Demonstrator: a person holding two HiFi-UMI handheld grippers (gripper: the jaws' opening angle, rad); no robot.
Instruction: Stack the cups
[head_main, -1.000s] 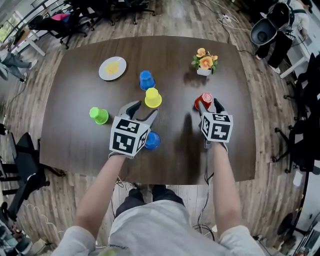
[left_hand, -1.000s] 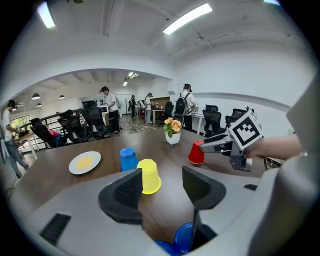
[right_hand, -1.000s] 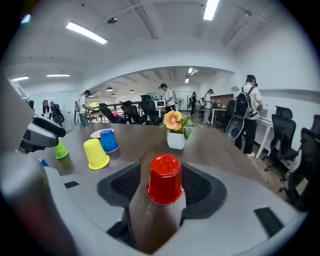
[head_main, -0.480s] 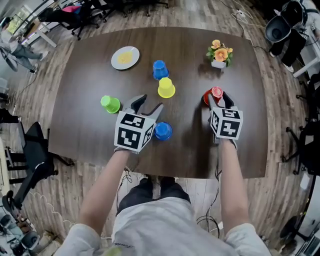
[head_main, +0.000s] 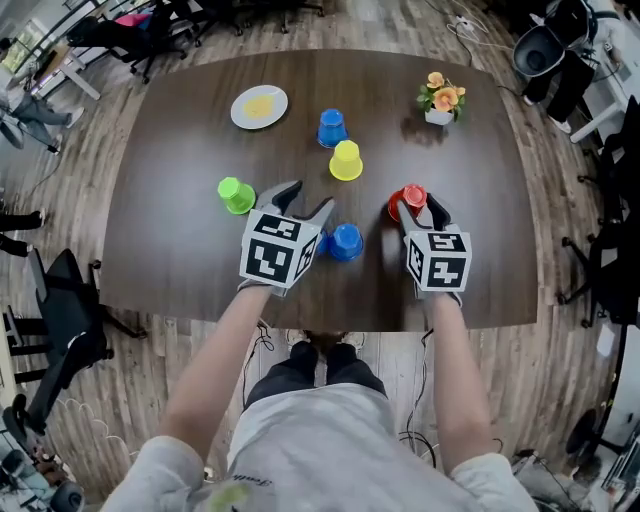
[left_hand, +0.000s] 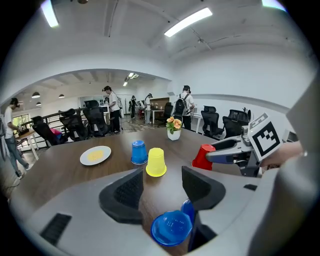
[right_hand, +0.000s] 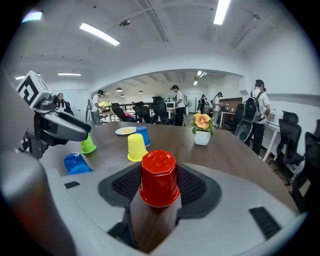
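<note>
An upside-down red cup (head_main: 411, 196) (right_hand: 159, 177) stands between the pads of my right gripper (head_main: 417, 209) (right_hand: 160, 186), which is shut on it near the table's front right. My left gripper (head_main: 304, 203) (left_hand: 158, 186) is open with nothing between its fingers. An upside-down blue cup (head_main: 347, 241) (left_hand: 171, 227) sits just right of its right finger. Farther back stand a yellow cup (head_main: 346, 160) (left_hand: 156, 162), a second blue cup (head_main: 331, 127) (left_hand: 138, 152) and, at the left, a green cup (head_main: 237, 194) (right_hand: 87, 144), all upside down.
A white plate (head_main: 259, 106) with something yellow lies at the back left of the dark wooden table (head_main: 180, 250). A small flower pot (head_main: 441, 99) stands at the back right. Office chairs and people surround the table.
My right gripper has carried the red cup back toward the front edge and leftward, nearer the blue cup. The left gripper has shifted a little; the other cups have stayed put.
</note>
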